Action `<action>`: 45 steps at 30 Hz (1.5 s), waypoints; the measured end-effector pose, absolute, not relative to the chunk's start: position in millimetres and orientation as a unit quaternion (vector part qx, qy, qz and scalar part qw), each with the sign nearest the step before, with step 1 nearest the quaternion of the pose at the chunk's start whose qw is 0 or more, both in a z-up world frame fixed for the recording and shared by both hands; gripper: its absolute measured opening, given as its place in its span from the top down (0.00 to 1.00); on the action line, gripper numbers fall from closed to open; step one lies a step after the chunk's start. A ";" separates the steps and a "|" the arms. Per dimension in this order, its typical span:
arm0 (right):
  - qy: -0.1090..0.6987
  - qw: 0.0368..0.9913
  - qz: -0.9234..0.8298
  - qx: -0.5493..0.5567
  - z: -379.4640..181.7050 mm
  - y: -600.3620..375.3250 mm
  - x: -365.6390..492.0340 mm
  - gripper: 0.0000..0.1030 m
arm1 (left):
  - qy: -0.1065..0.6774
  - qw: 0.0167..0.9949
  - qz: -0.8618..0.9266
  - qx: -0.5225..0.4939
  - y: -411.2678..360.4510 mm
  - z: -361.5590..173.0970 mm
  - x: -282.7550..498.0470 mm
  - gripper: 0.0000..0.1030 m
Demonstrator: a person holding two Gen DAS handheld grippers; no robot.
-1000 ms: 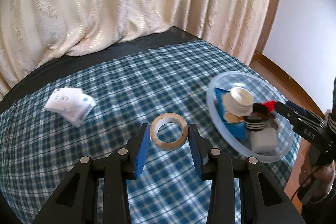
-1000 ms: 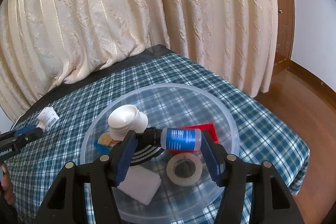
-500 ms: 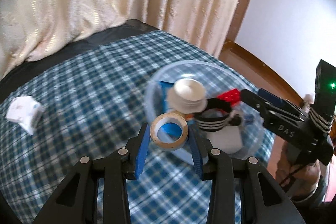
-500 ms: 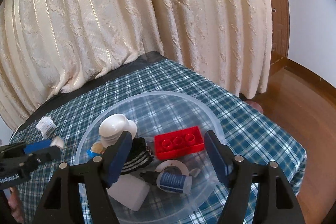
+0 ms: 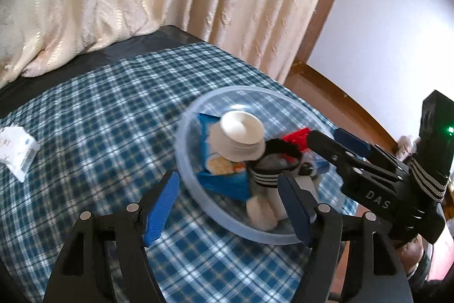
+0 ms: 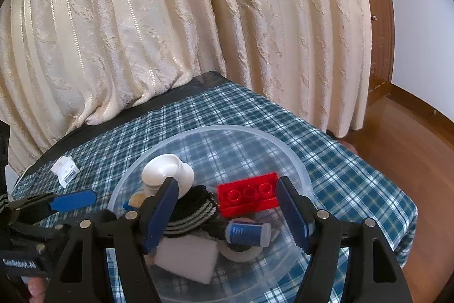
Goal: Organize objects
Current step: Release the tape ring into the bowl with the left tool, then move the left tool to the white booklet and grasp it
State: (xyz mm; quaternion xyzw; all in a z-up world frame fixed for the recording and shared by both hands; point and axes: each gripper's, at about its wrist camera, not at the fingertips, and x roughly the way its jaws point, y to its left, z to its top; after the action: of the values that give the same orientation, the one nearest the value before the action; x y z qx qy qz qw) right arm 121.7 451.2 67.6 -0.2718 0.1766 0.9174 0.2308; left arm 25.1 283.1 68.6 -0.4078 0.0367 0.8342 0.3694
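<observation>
A clear plastic bowl [image 5: 184, 161] [image 6: 298, 163] sits on the blue plaid cloth. It holds a white cup [image 5: 241, 132] [image 6: 167, 171], a red brick [image 6: 247, 196] [image 5: 296, 137], a blue-labelled bottle [image 6: 247, 232], a black-and-white striped item [image 6: 193, 213] [image 5: 266, 175], a white sponge [image 6: 187, 257], a clear tape roll [image 6: 241, 253] and a blue packet [image 5: 224, 175]. My left gripper [image 5: 229, 206] is open and empty at the bowl's near rim. My right gripper [image 6: 227, 213] is open and empty over the bowl. The cardboard tape ring is not visible.
A small white box [image 5: 15, 152] [image 6: 65, 168] lies on the cloth to the left. Cream curtains [image 6: 170, 19] hang behind the table. The wooden floor [image 6: 411, 161] lies beyond the table's right edge. The right gripper's body [image 5: 383, 189] reaches in from the right.
My left gripper carried the cardboard tape ring from the cloth to the bowl and has opened; the ring is gone from its jaws. My right gripper dropped the bottle into the bowl and rose.
</observation>
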 end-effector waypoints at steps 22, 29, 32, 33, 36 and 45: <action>0.148 0.139 0.938 -0.279 73.6 385.4 73.6 0.28 | -0.015 0.191 0.881 -0.432 173.5 64.4 -39.4 0.23; 0.130 0.097 0.943 -0.291 69.7 356.2 49.4 0.26 | -0.048 0.132 0.891 -0.431 128.6 67.4 -65.2 0.20; 0.117 0.086 0.945 -0.294 68.1 343.6 40.6 0.25 | -0.066 0.110 0.892 -0.433 112.2 66.4 -77.9 0.20; 0.114 0.083 0.945 -0.294 67.8 340.3 38.7 0.25 | -0.070 0.104 0.892 -0.434 108.1 65.6 -81.2 0.20; 0.108 0.071 0.947 -0.295 66.4 330.6 30.3 0.24 | -0.082 0.080 0.893 -0.436 95.7 62.2 -94.8 0.20; 0.121 0.049 0.944 -0.302 59.2 323.7 12.0 0.23 | -0.131 0.017 0.882 -0.453 64.3 46.4 -138.6 0.20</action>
State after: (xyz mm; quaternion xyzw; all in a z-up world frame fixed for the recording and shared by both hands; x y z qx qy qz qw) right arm 12.0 323.7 59.2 -0.3024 0.1212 0.9442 0.0489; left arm -138.6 64.2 46.4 -0.4526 -0.1313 0.8819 0.0169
